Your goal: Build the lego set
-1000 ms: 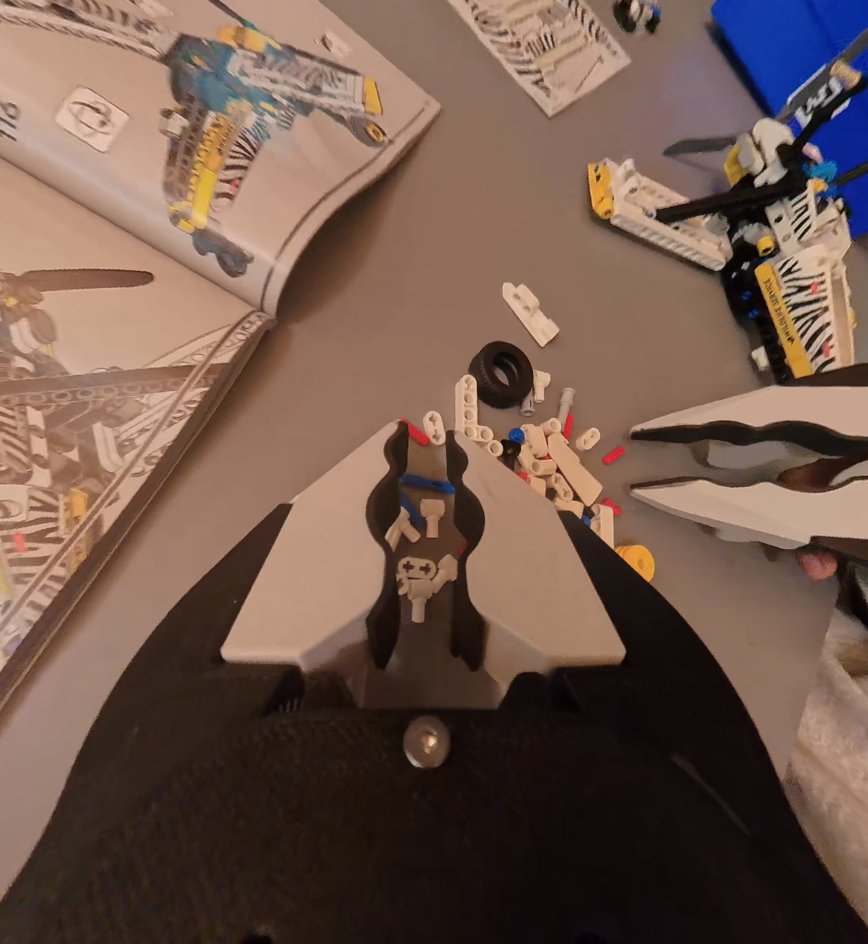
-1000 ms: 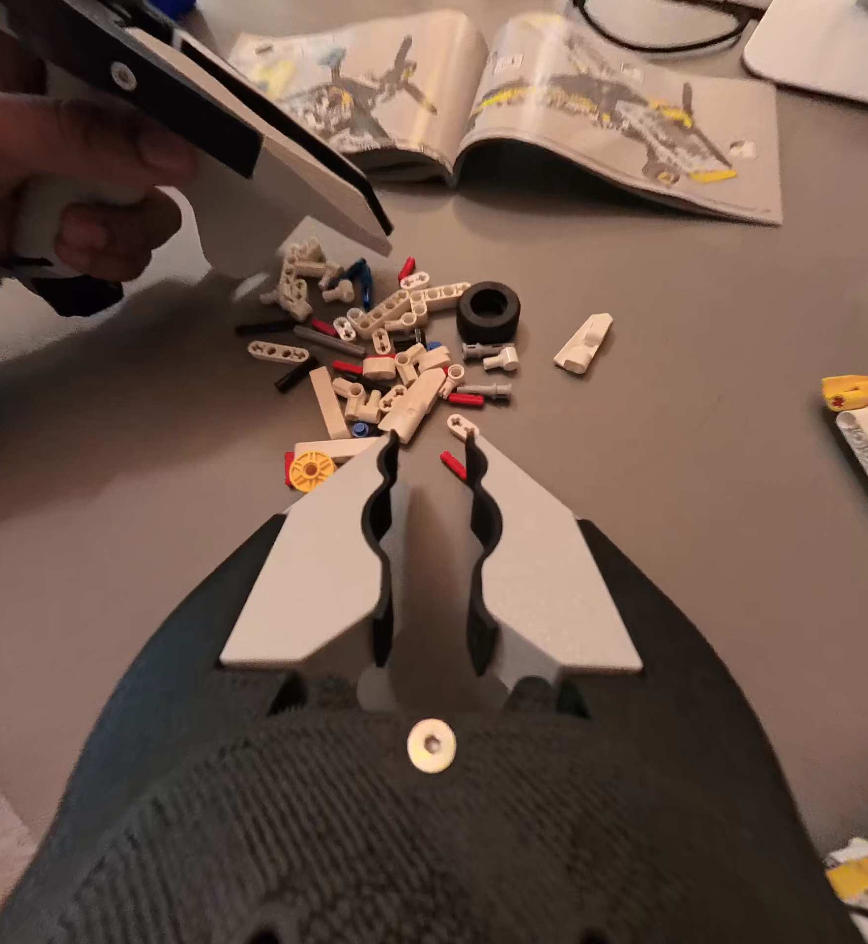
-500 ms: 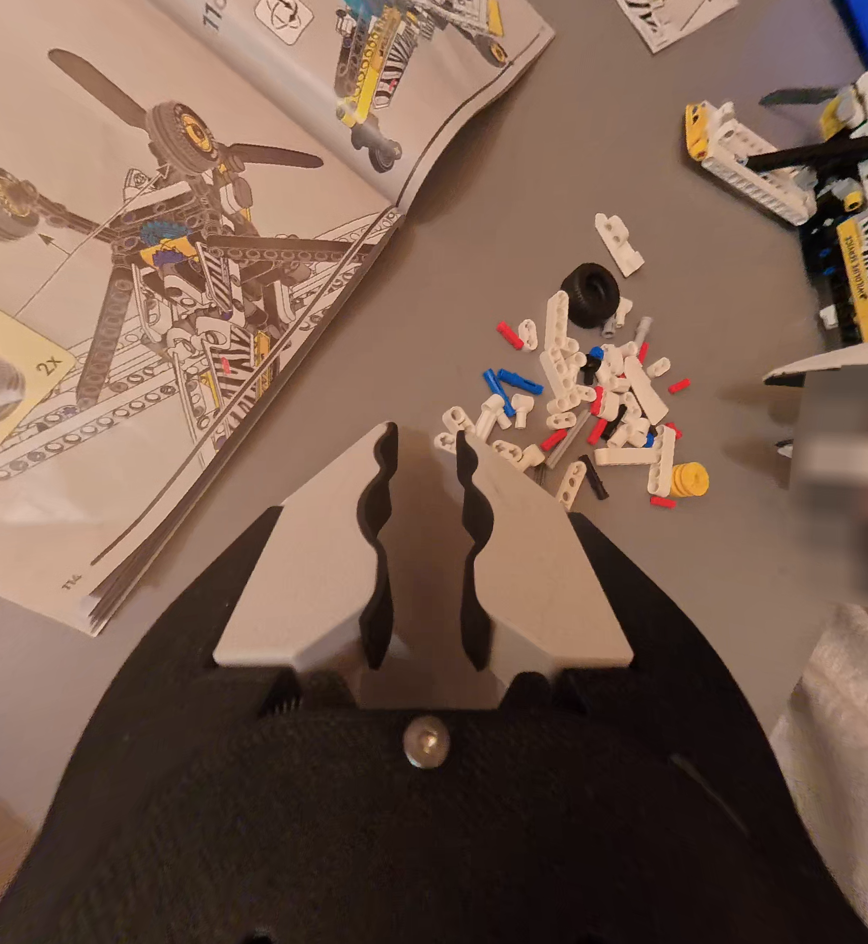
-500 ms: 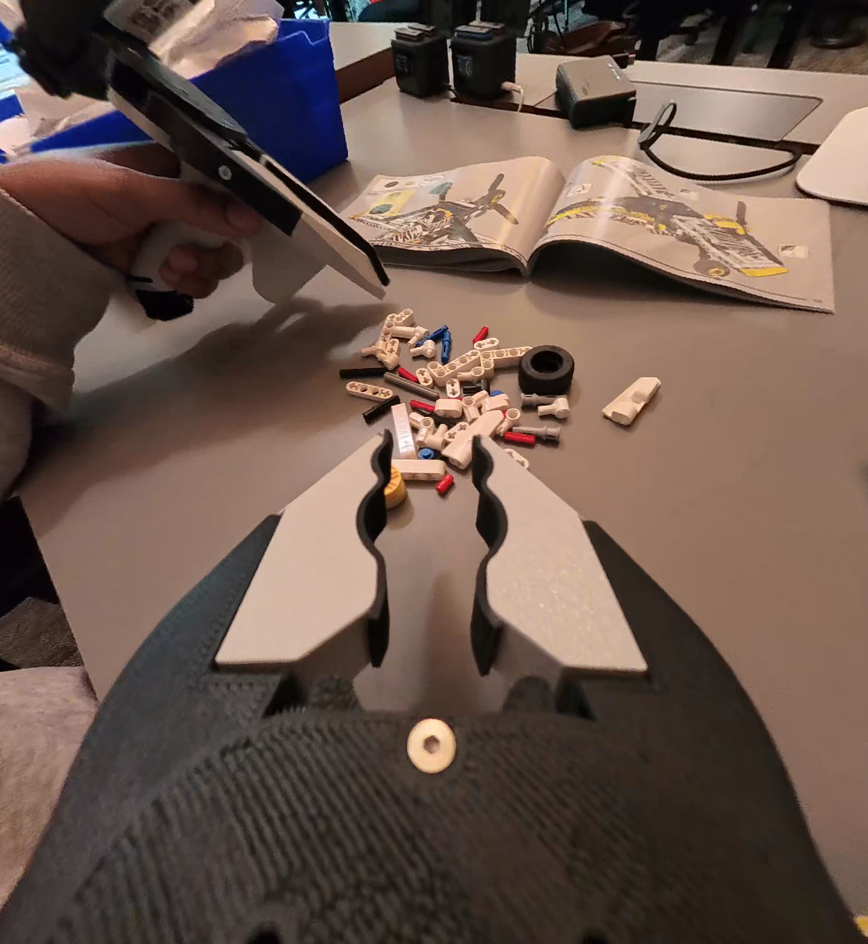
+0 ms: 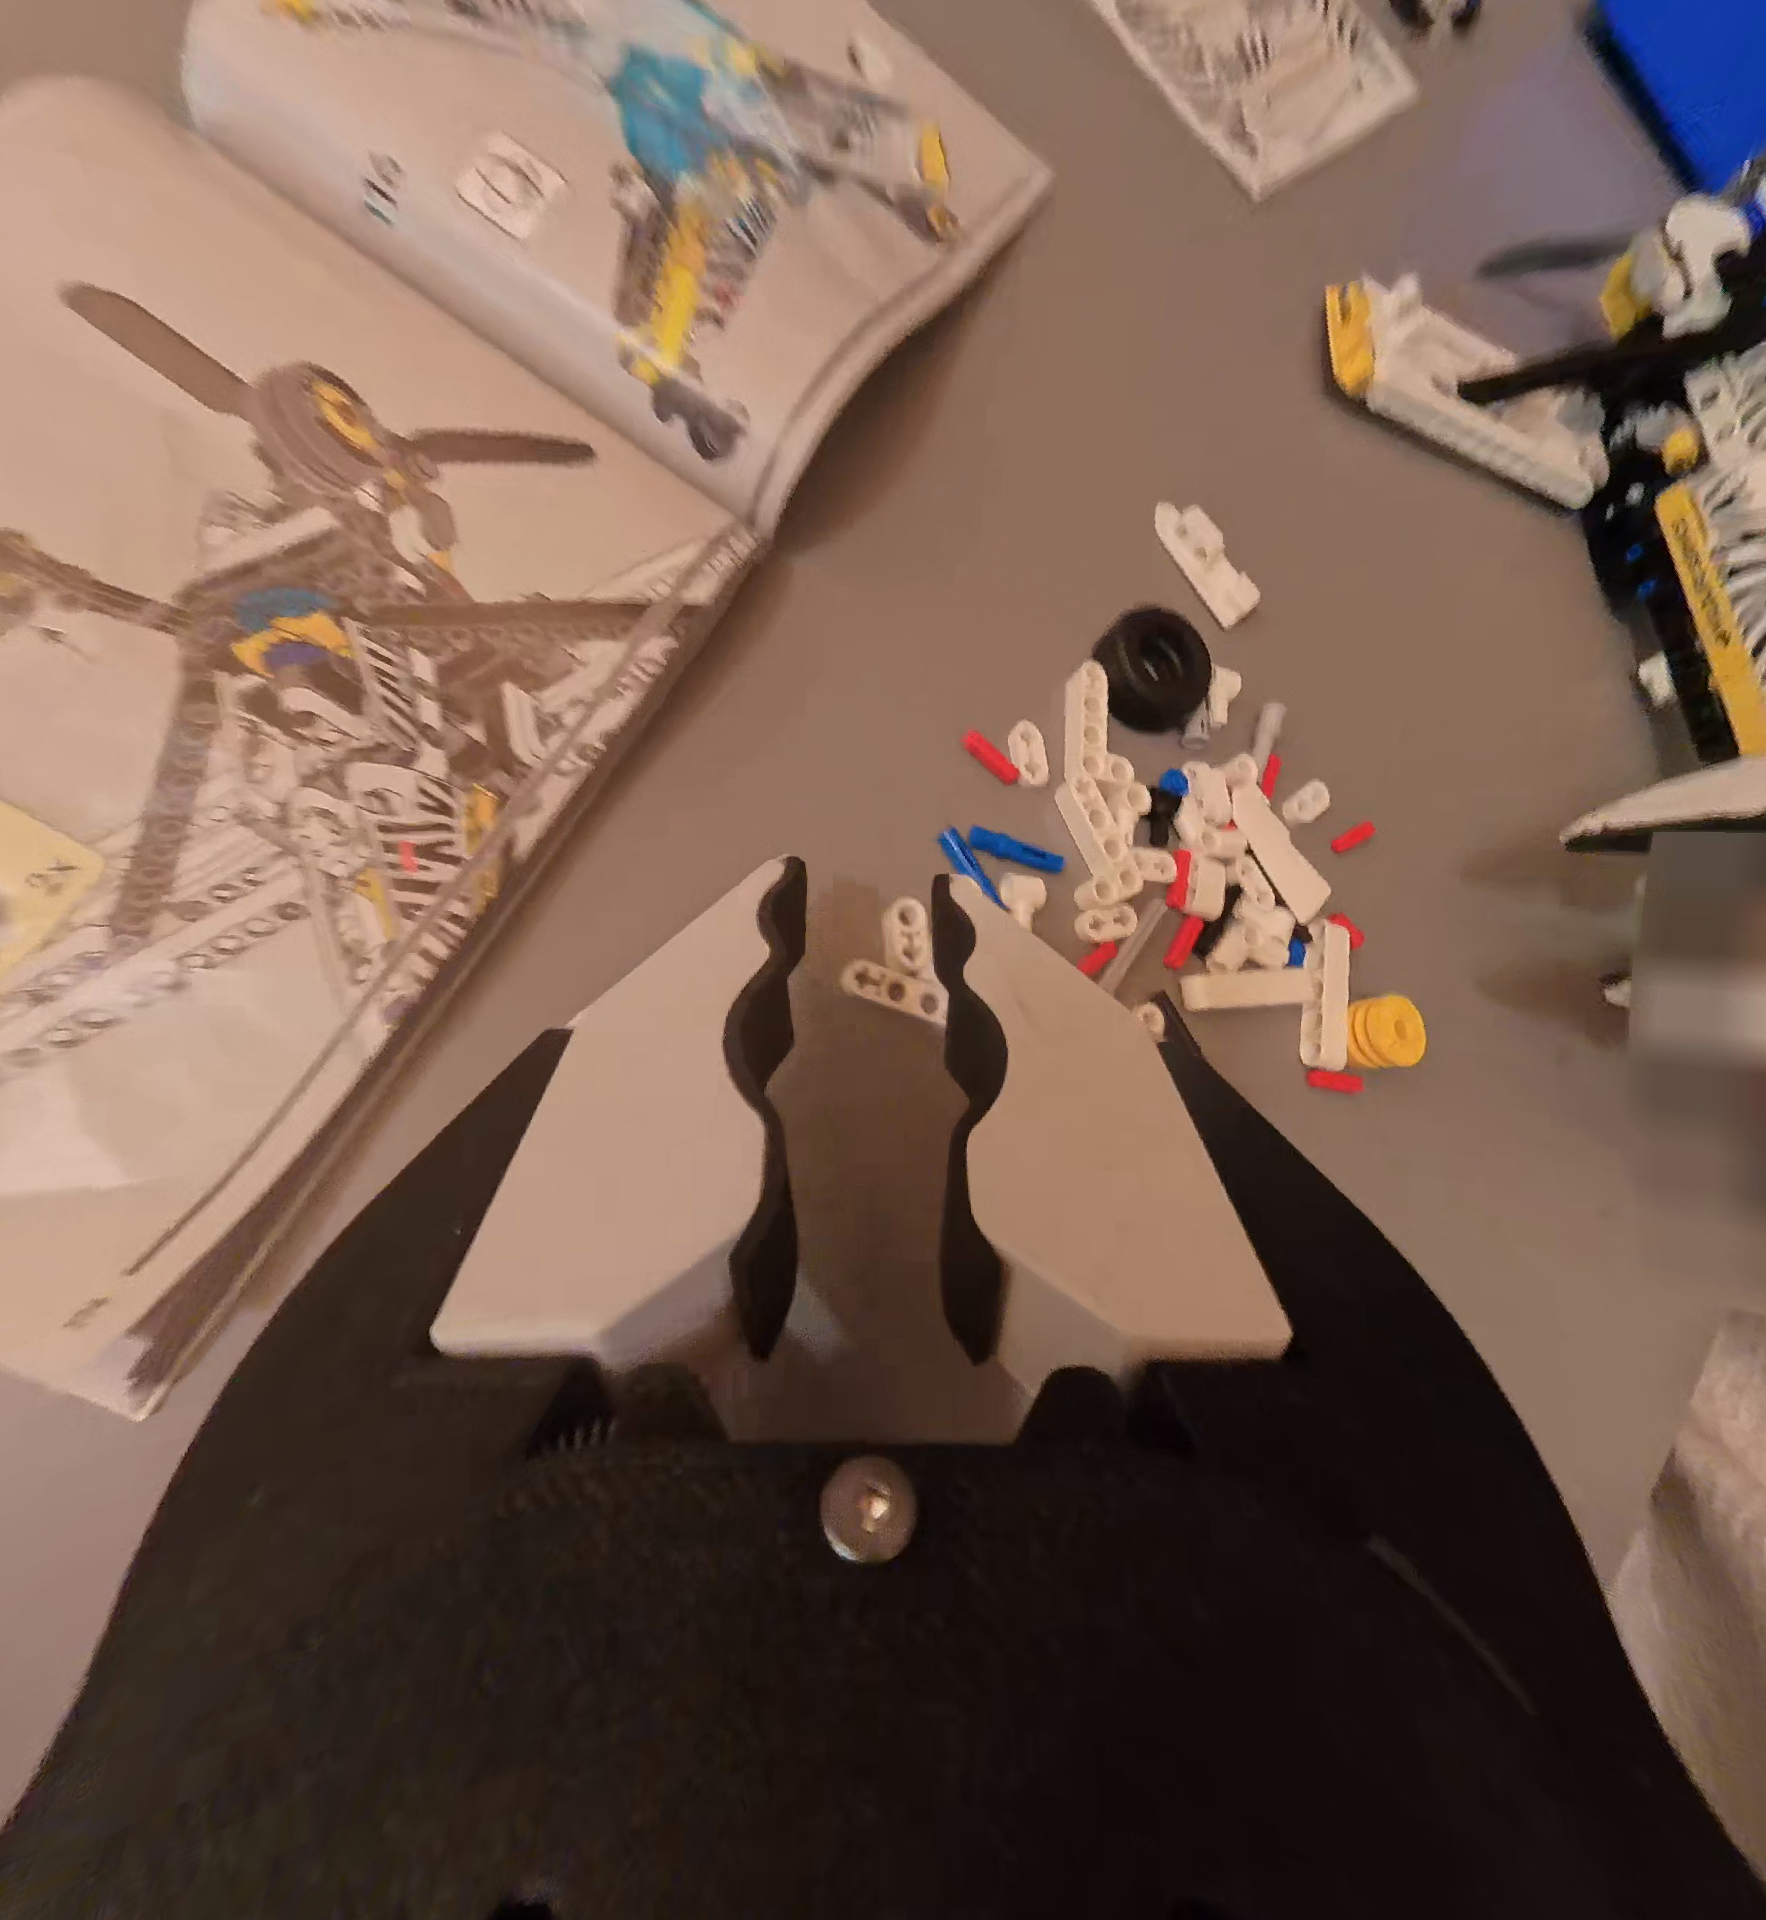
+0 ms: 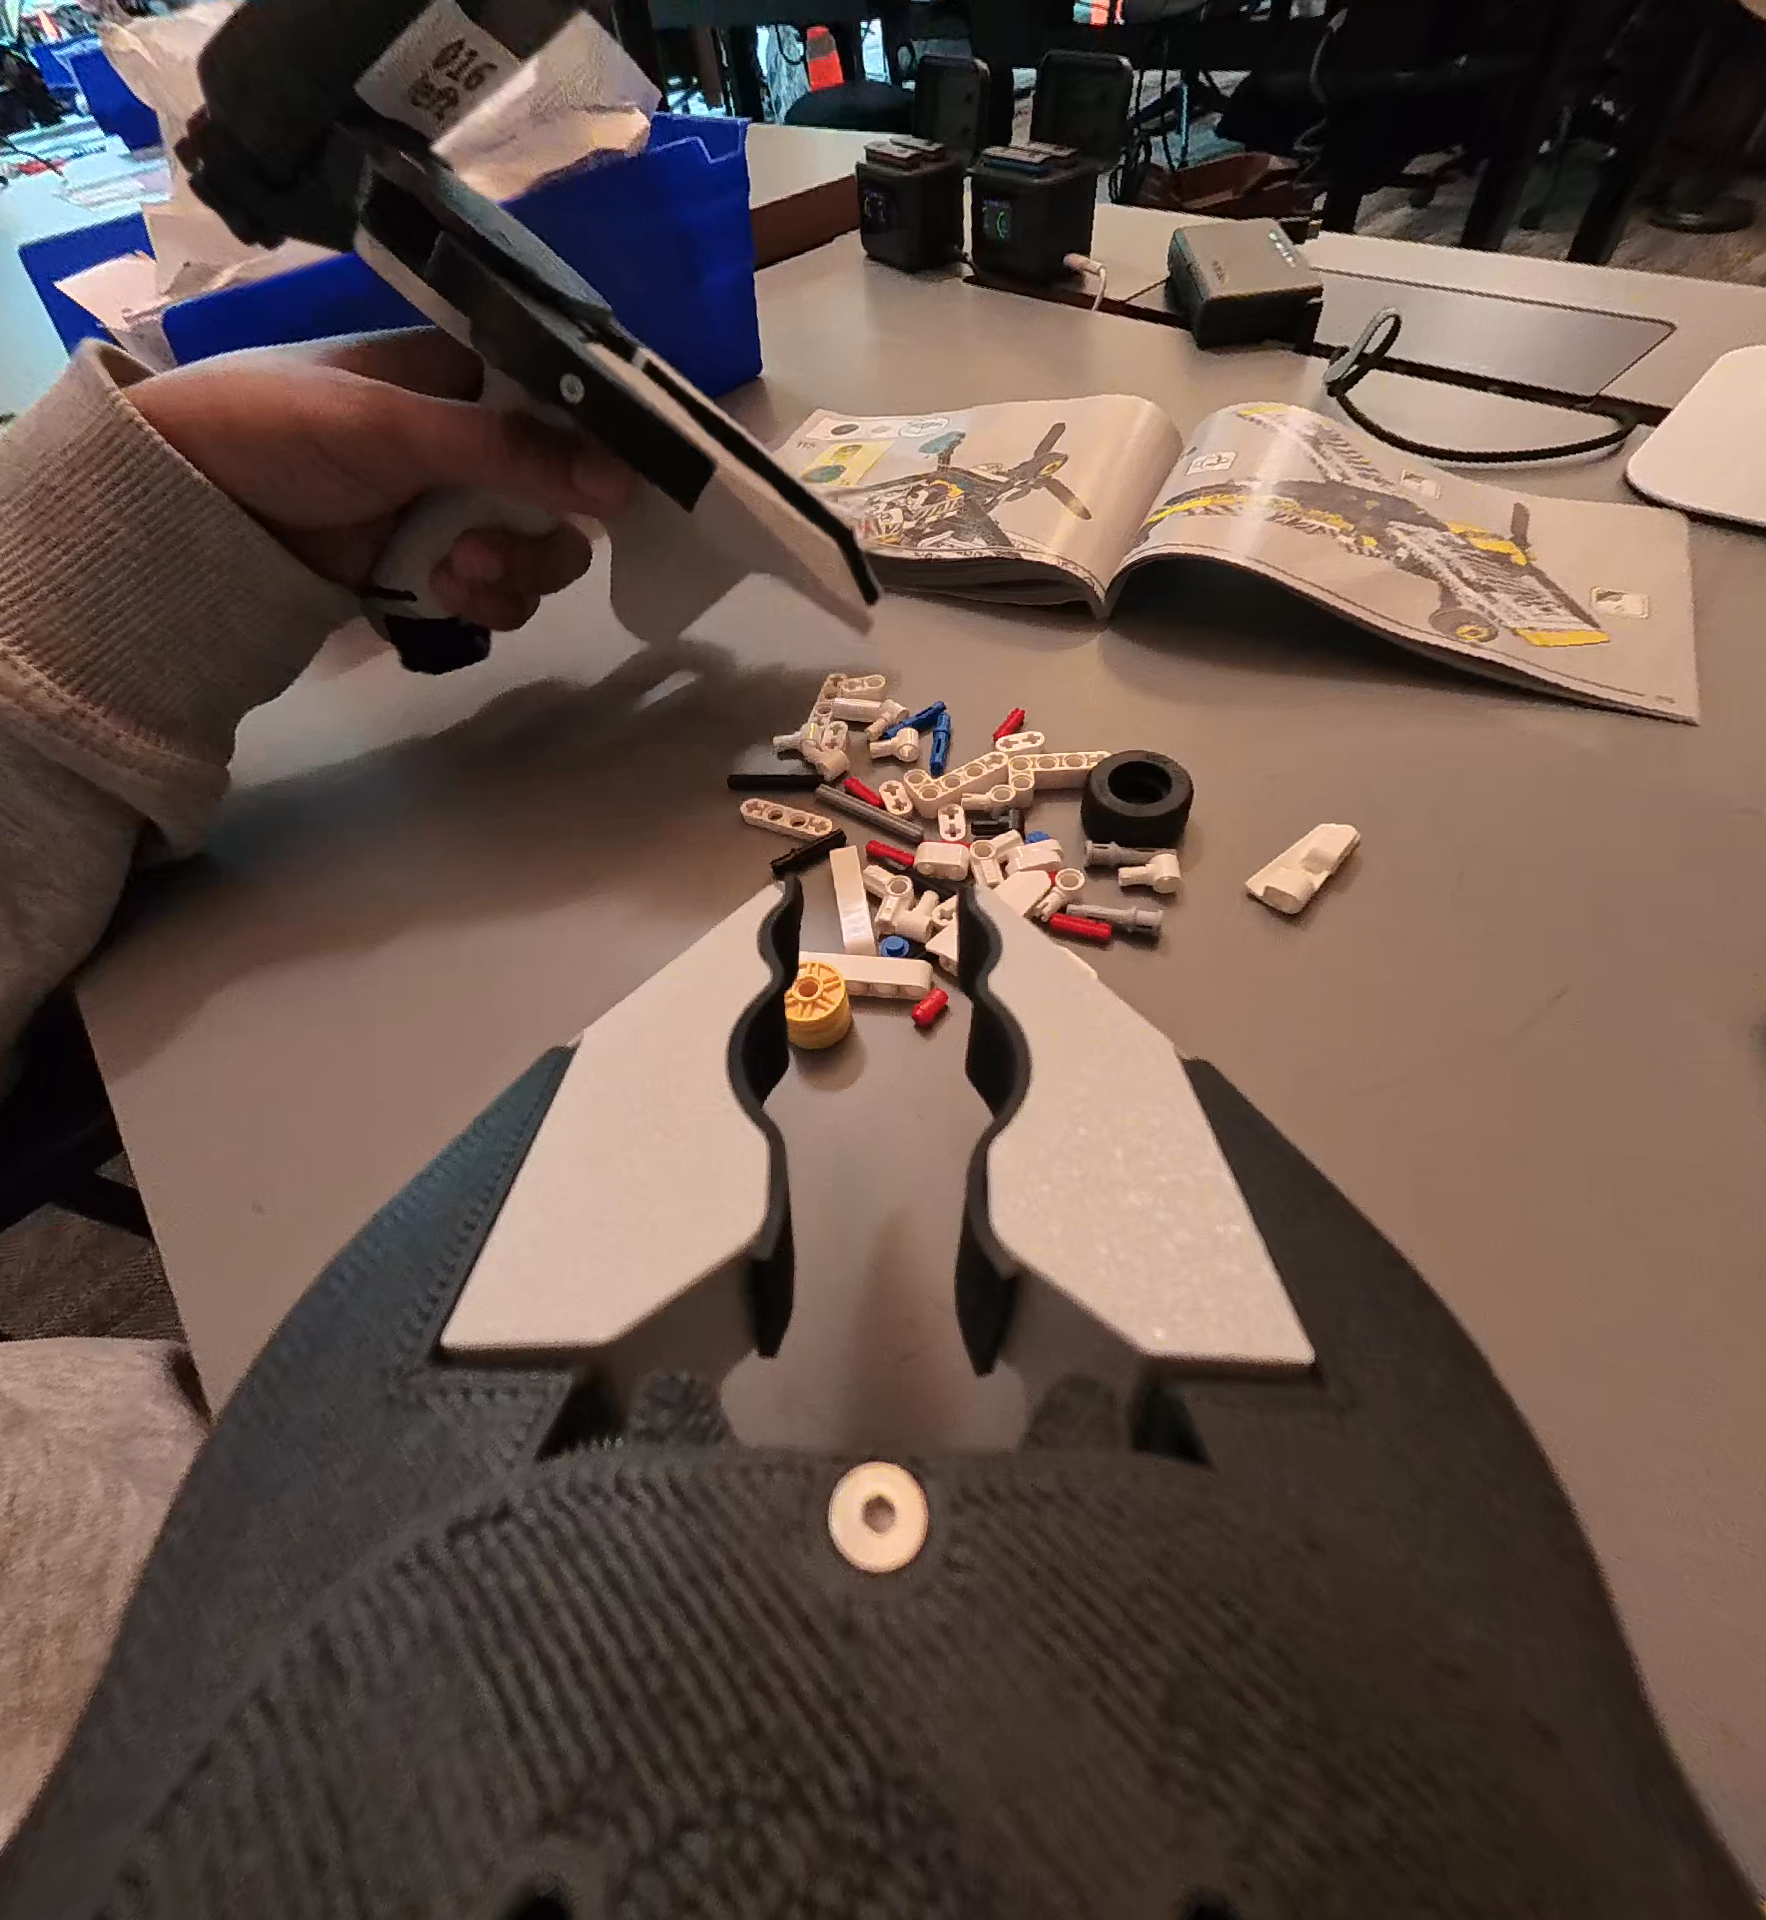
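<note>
A pile of small loose lego pieces (image 5: 1185,873) lies on the grey table, white, red, blue and black, with a black tyre (image 5: 1151,665) and a yellow wheel hub (image 5: 1386,1031). My left gripper (image 5: 868,883) is open and empty, held above the table just left of the pile. My right gripper (image 6: 874,904) is open and empty, over the near edge of the pile (image 6: 962,821); the yellow hub (image 6: 819,1004) shows between its fingers. The left gripper (image 6: 837,582) also shows in the right wrist view, raised above the pile. A part-built plane model (image 5: 1689,436) stands at the right.
An open instruction booklet (image 5: 339,520) lies left of the pile, also seen in the right wrist view (image 6: 1274,520). A single white piece (image 6: 1303,864) lies right of the tyre (image 6: 1137,796). A blue bin (image 6: 588,249), chargers (image 6: 972,208) and a cable stand at the back. A sticker sheet (image 5: 1263,73) lies far back. Tip to tip, the grippers are about 15 centimetres apart. Between my right fingertips and the part-built plane model (image 5: 1689,436) there is roughly 20 centimetres.
Both grippers have lifted up and drawn back from the pile. The left gripper was down among the pieces a second ago and is now raised and empty. The pile looks unmoved.
</note>
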`<control>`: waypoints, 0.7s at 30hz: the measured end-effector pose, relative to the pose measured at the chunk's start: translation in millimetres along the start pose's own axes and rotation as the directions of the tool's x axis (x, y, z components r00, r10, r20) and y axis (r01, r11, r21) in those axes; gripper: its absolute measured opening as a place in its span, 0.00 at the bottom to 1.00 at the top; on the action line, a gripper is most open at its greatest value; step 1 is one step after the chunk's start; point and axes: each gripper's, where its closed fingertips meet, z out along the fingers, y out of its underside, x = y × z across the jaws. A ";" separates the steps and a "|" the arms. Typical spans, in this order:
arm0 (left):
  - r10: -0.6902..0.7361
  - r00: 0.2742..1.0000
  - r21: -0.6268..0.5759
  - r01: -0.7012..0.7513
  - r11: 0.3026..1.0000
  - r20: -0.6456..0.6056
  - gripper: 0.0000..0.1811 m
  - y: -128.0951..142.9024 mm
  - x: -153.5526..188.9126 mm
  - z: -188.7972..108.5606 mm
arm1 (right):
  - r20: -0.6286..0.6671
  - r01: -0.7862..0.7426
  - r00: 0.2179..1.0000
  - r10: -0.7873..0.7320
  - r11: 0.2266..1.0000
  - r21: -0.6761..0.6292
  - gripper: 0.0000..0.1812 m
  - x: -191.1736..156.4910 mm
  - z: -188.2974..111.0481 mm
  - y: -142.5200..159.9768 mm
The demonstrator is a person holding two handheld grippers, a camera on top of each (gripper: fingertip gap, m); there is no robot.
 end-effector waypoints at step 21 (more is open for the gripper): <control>0.526 0.733 -0.226 -0.476 0.850 0.432 0.23 -83.0 -28.0 93.3 | 0.034 0.001 0.999 -0.002 0.999 0.039 0.16 -3.7 -2.5 -5.4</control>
